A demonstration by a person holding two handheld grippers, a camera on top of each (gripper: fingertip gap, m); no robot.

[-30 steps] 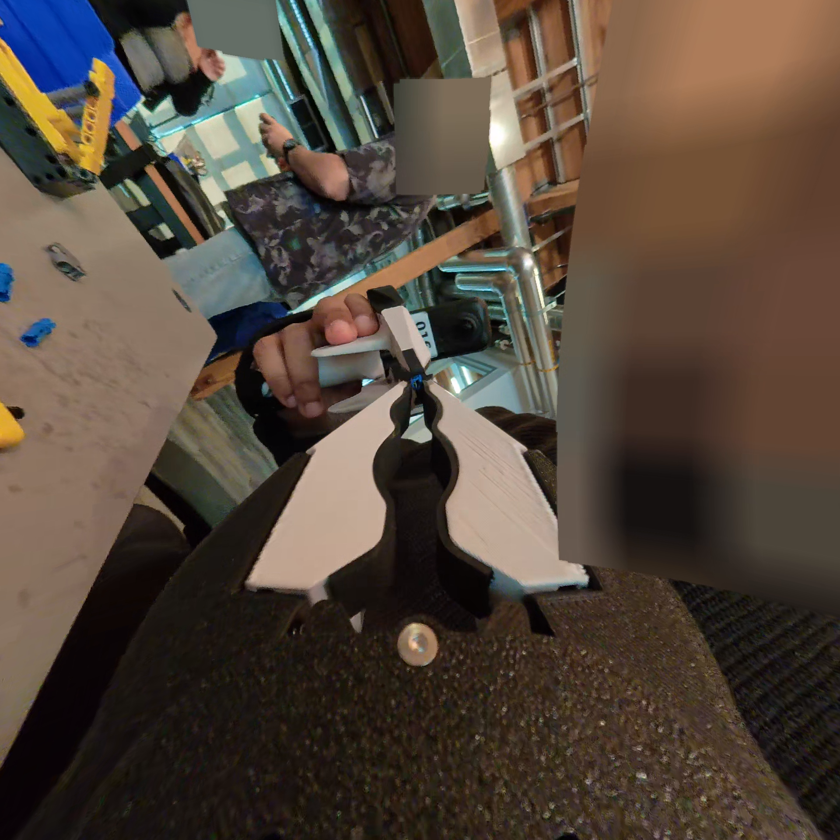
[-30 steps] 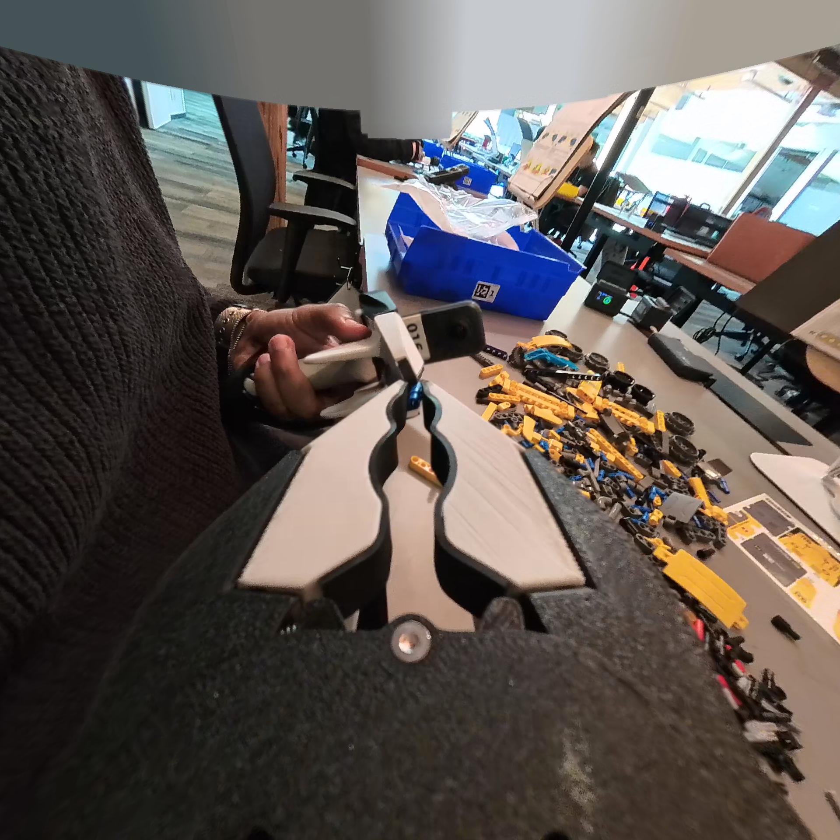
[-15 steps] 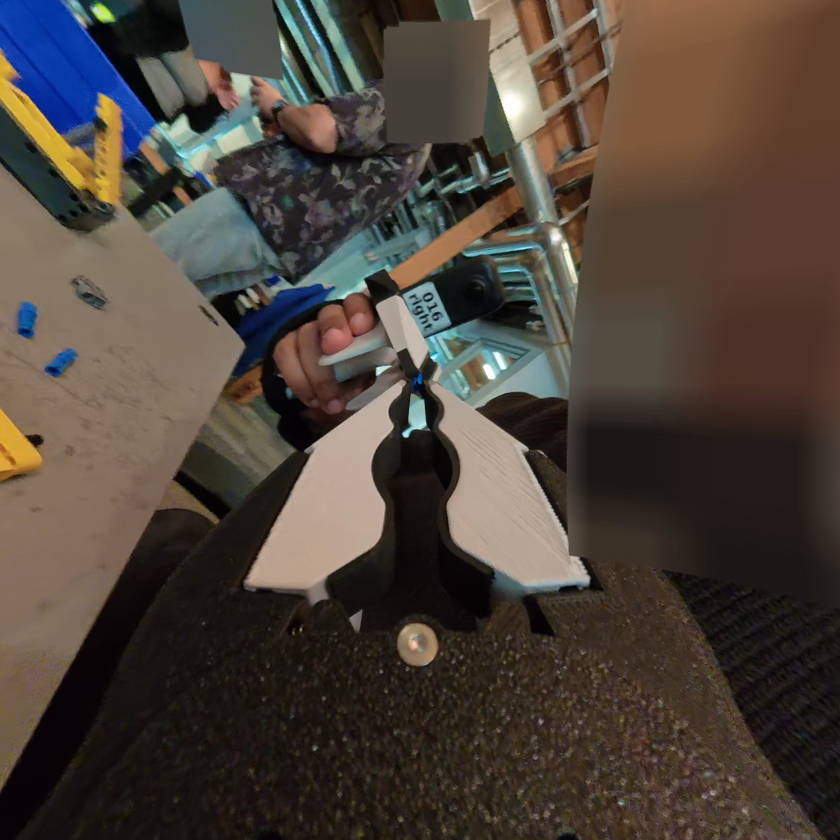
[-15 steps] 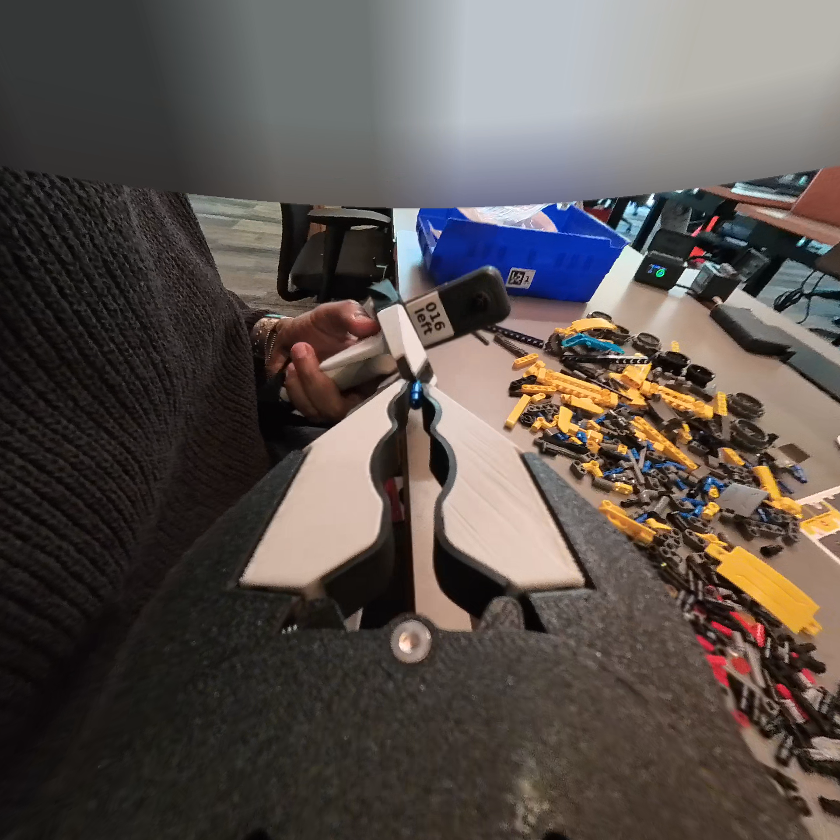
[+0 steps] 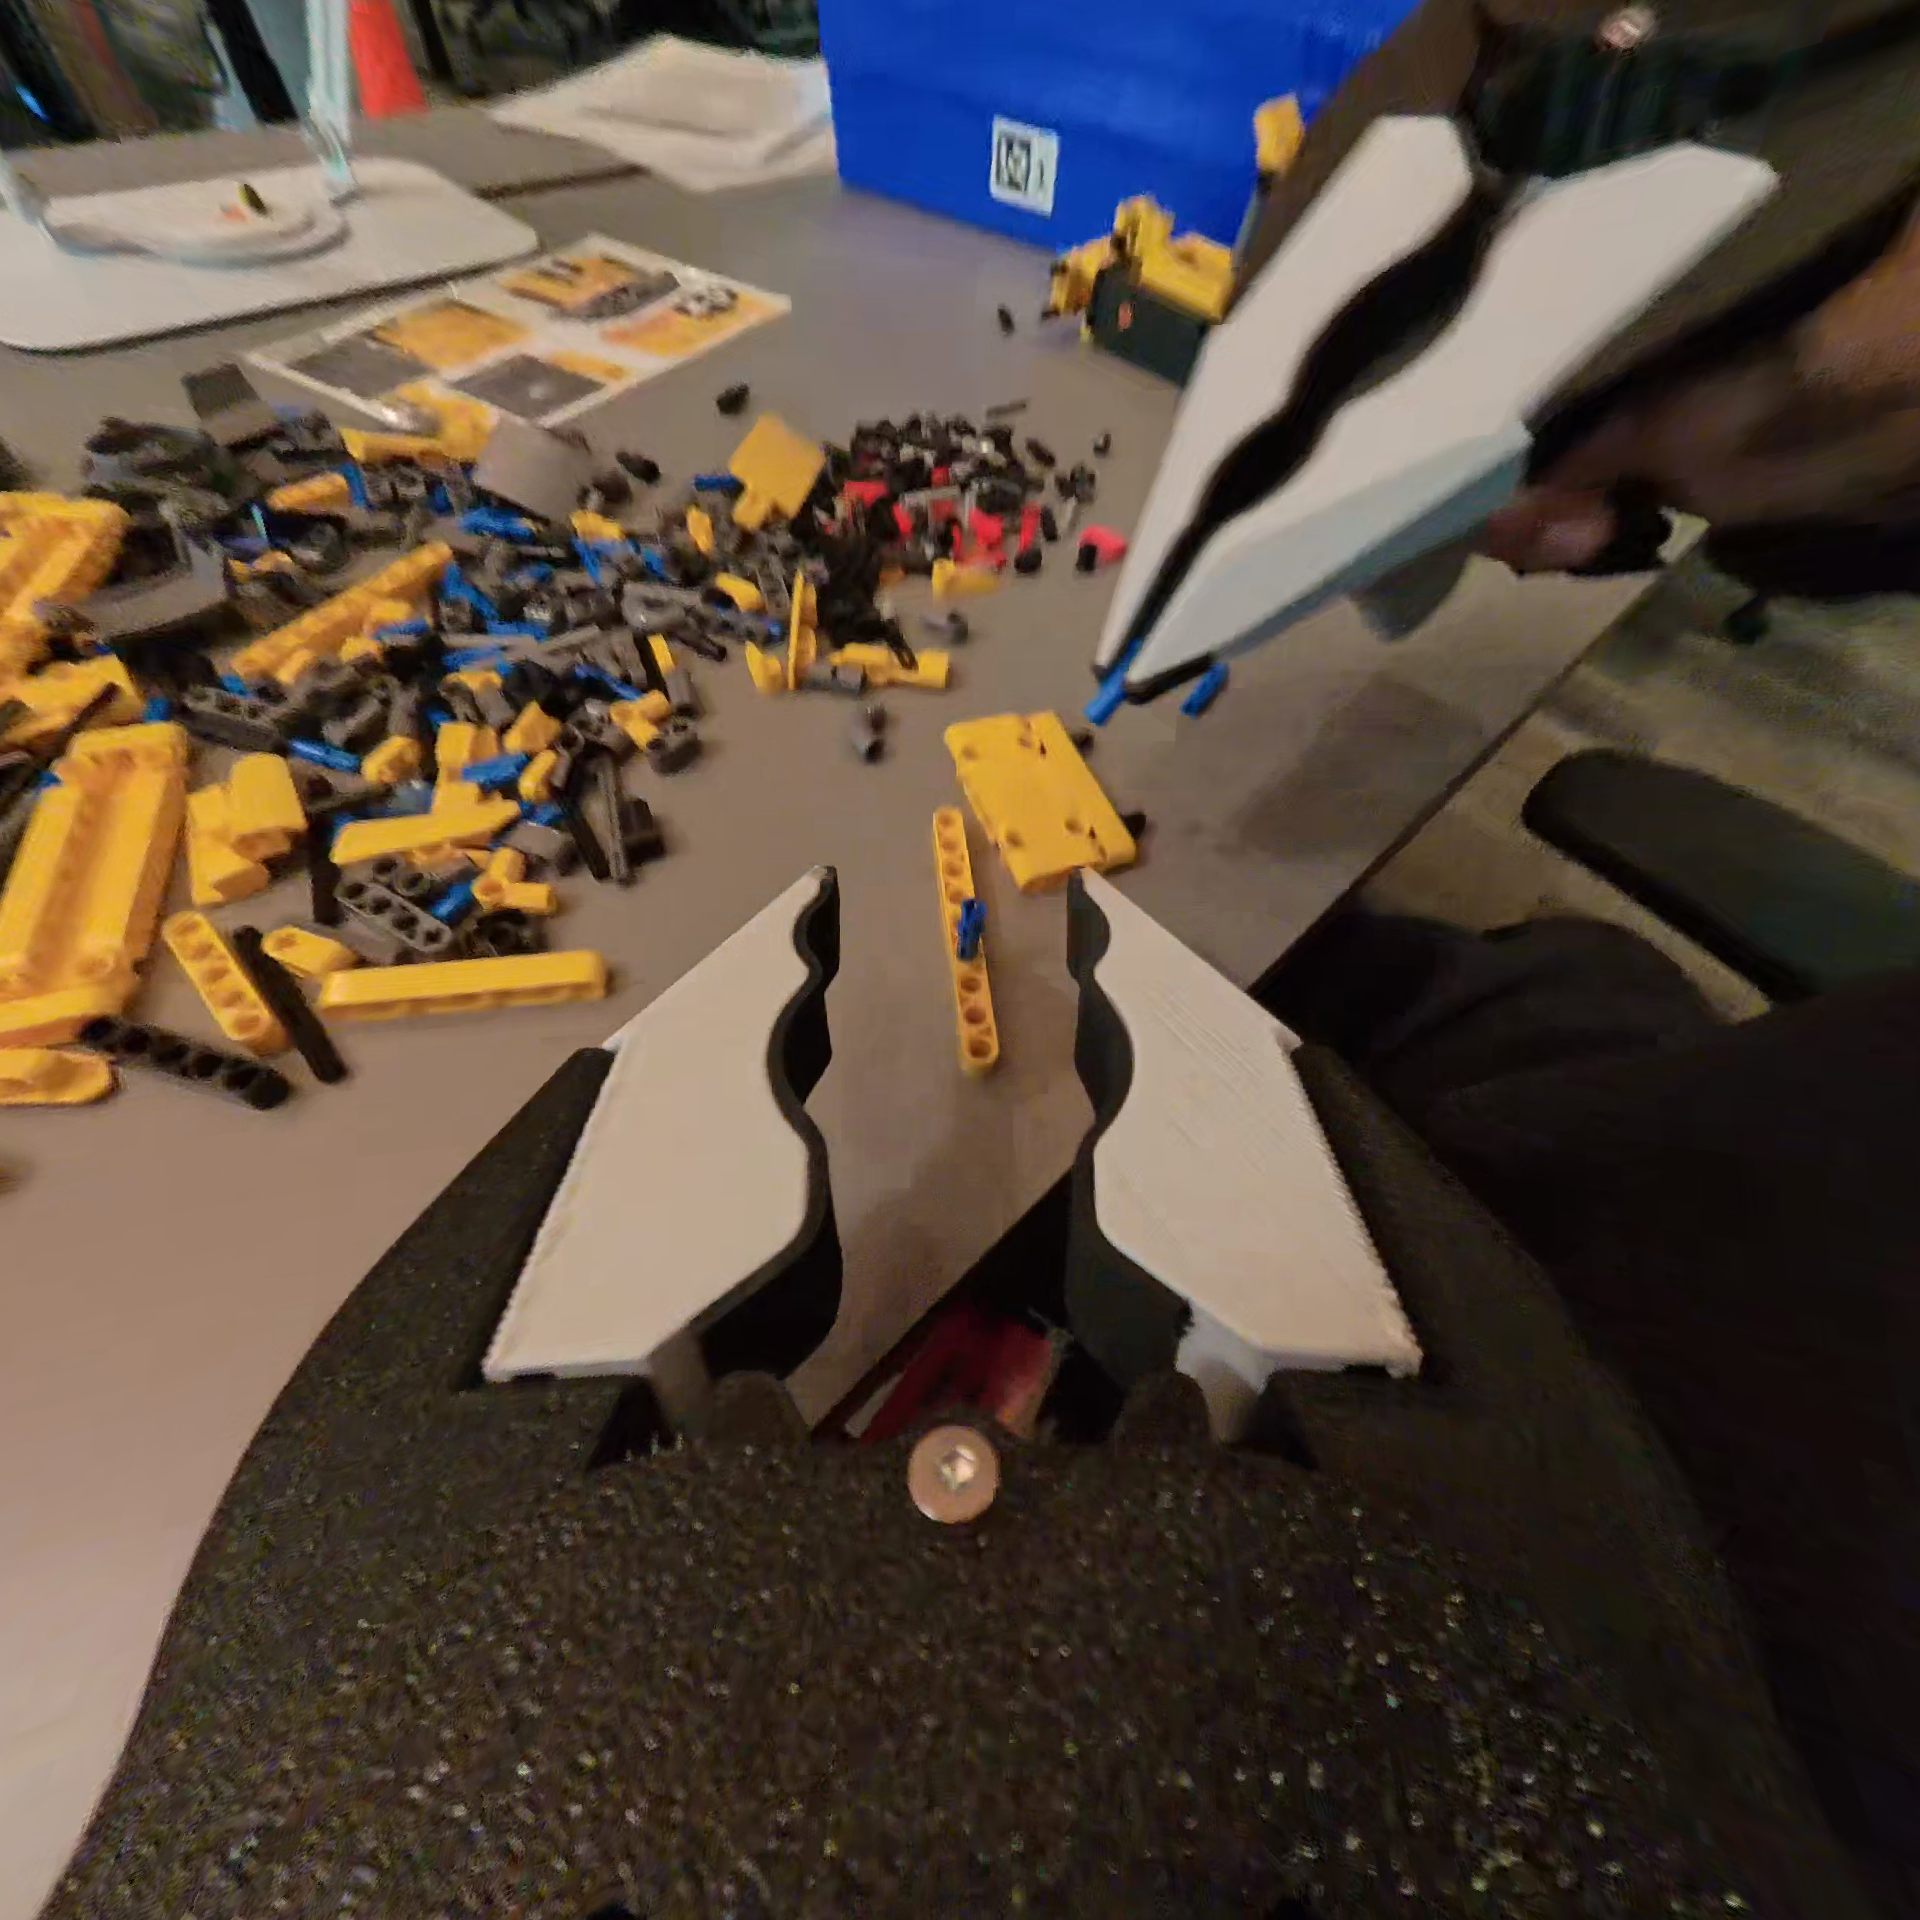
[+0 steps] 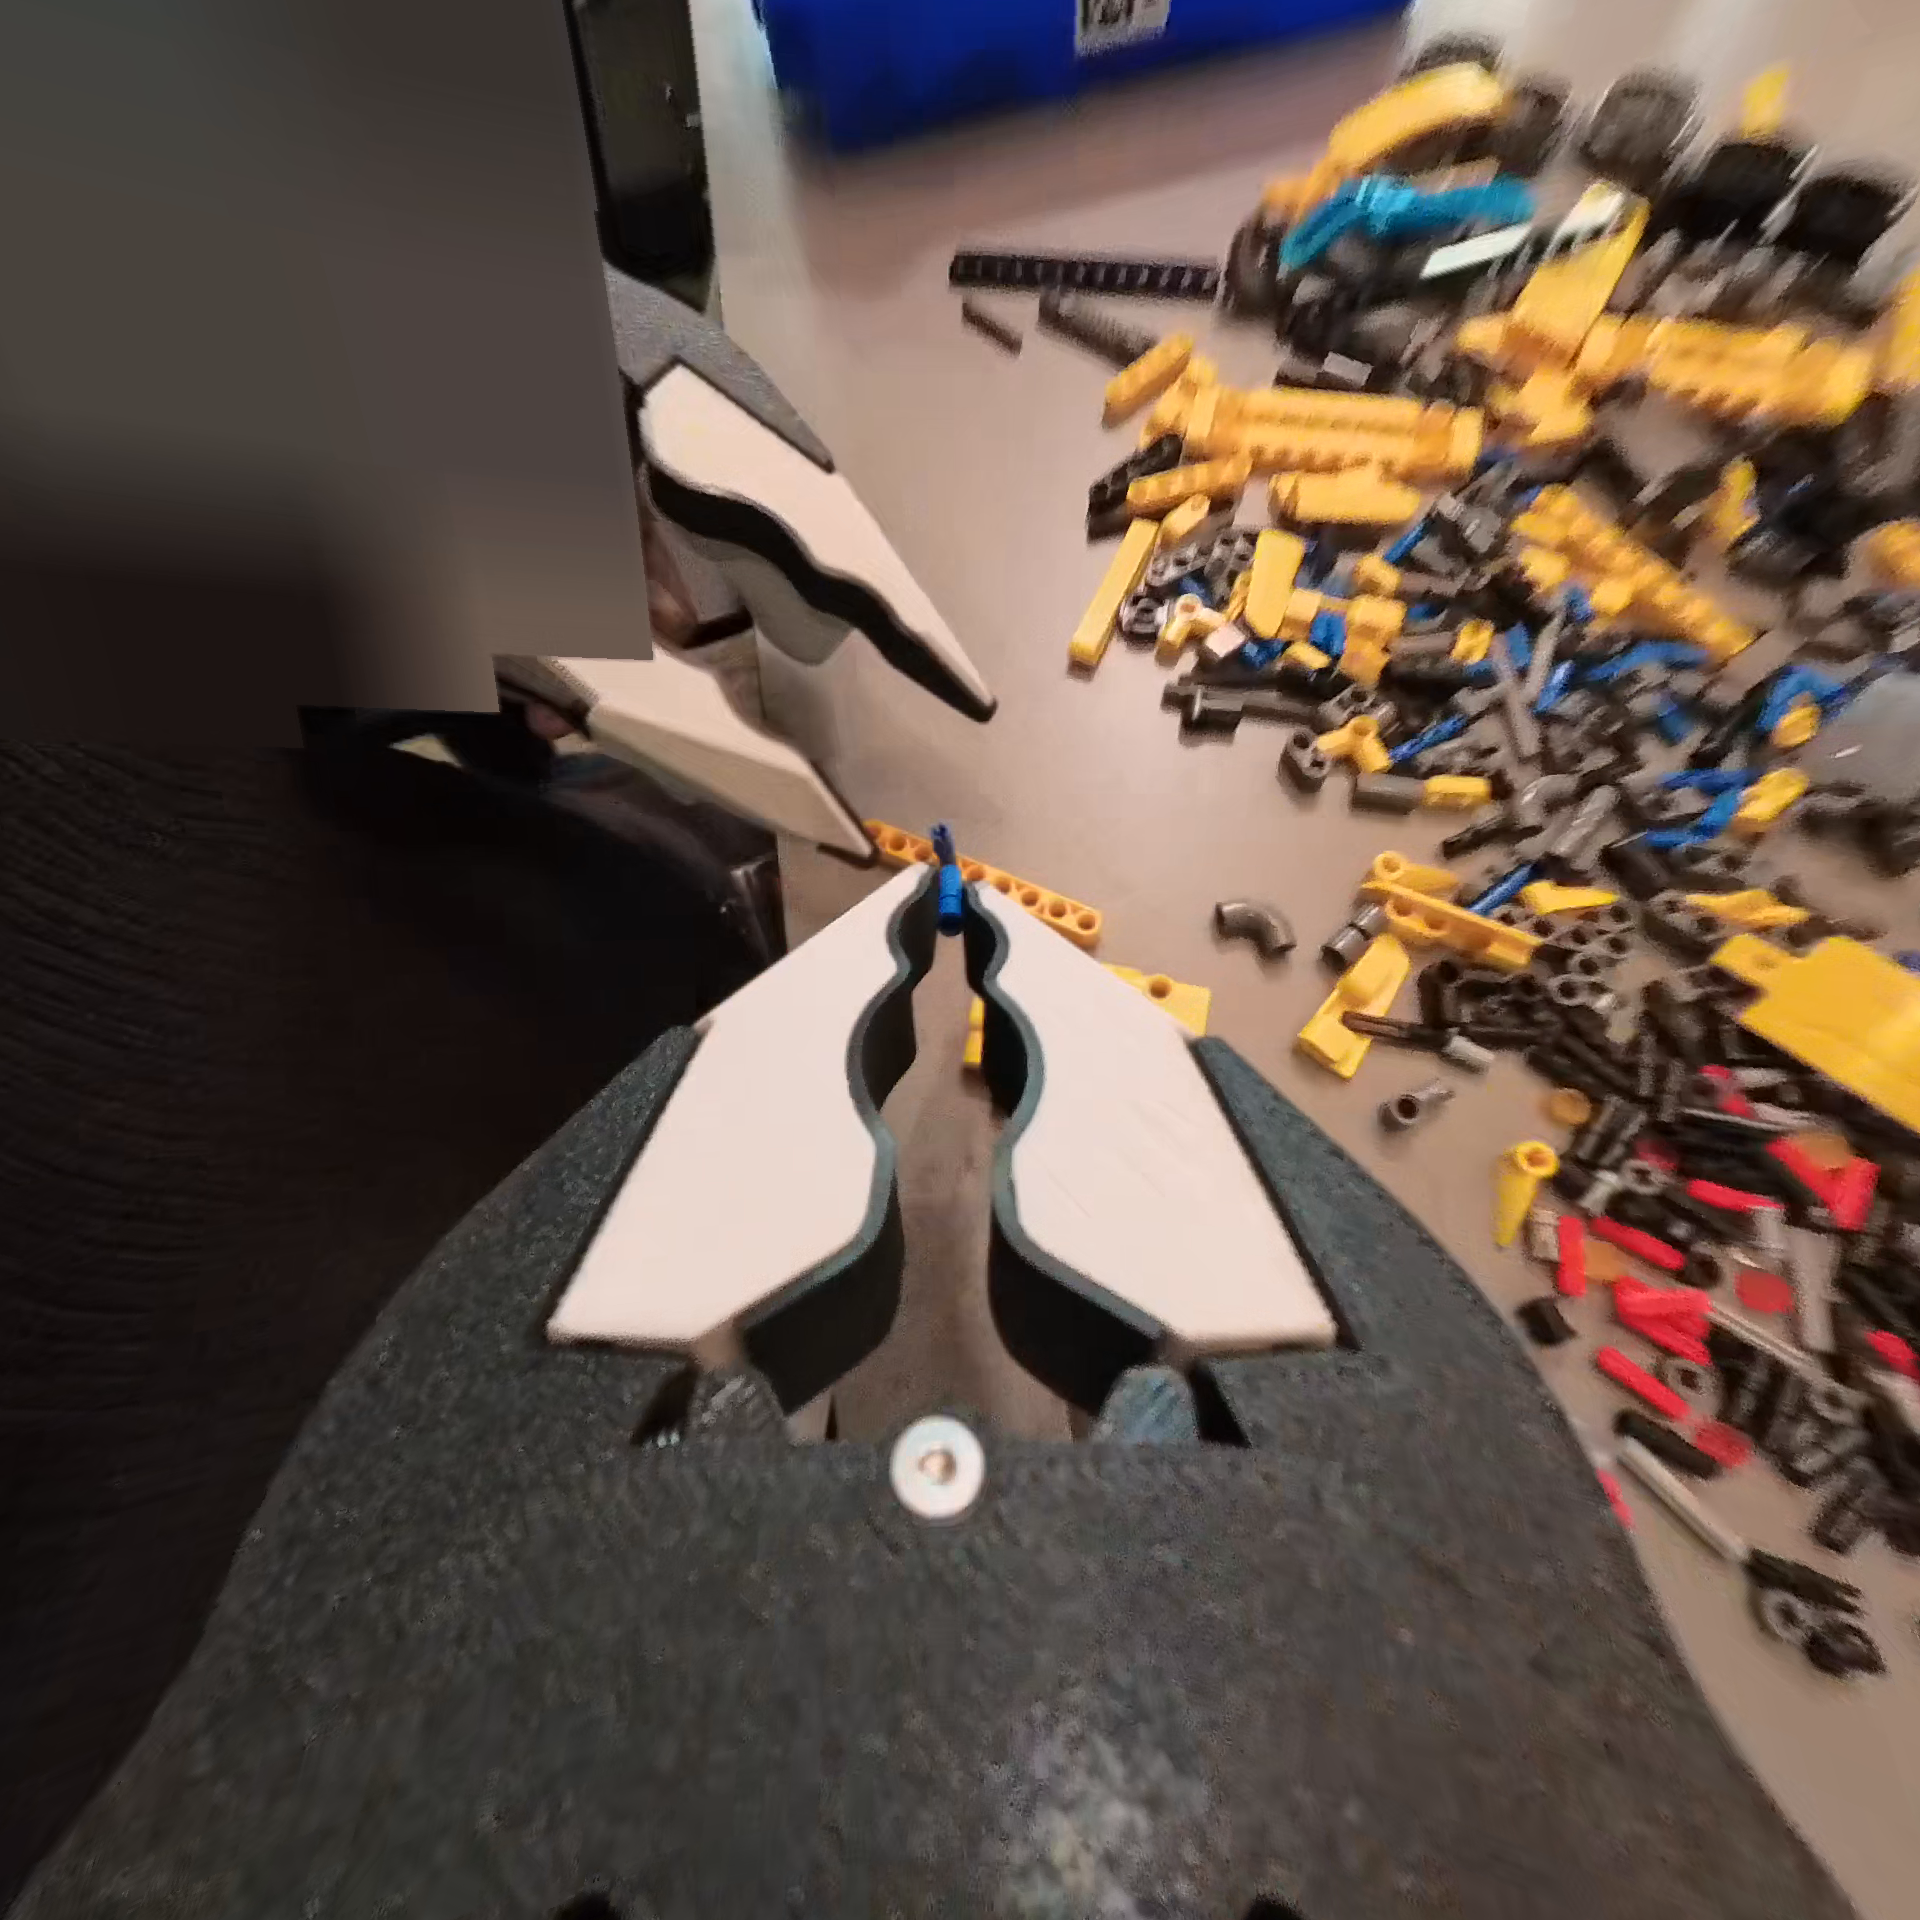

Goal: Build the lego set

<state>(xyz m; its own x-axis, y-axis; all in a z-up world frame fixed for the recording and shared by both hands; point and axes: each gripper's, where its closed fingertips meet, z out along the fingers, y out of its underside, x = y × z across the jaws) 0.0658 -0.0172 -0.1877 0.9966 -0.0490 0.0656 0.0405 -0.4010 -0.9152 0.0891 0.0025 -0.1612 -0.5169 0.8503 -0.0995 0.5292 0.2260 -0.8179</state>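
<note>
My left gripper (image 5: 953, 878) is open and empty, low over the grey table (image 5: 260, 1195). A long yellow beam (image 5: 964, 997) with a small blue pin (image 5: 971, 925) stuck in it lies on the table between its fingers, touching neither. A flat yellow plate (image 5: 1039, 795) lies just beyond. My right gripper (image 6: 948, 894) is shut on a blue pin (image 6: 945, 899), held just above the same beam (image 6: 1029, 902). The right gripper also shows in the left wrist view (image 5: 1148, 675), and the open left gripper in the right wrist view (image 6: 923, 781).
A big heap of yellow, black, blue and red building parts (image 5: 416, 675) covers the table's left and middle. A blue bin (image 5: 1091, 114), printed instruction sheets (image 5: 520, 332) and a white tray (image 5: 260, 239) stand behind. The table edge (image 5: 1455, 800) and a black chair (image 5: 1714, 862) are at the right. Spacing between my two grippers at the tips: around 5 cm.
Both grippers were raised, tip to tip on a small blue piece. They have swung down over the table; the left has opened and let go, the right stays shut on the blue pin.
</note>
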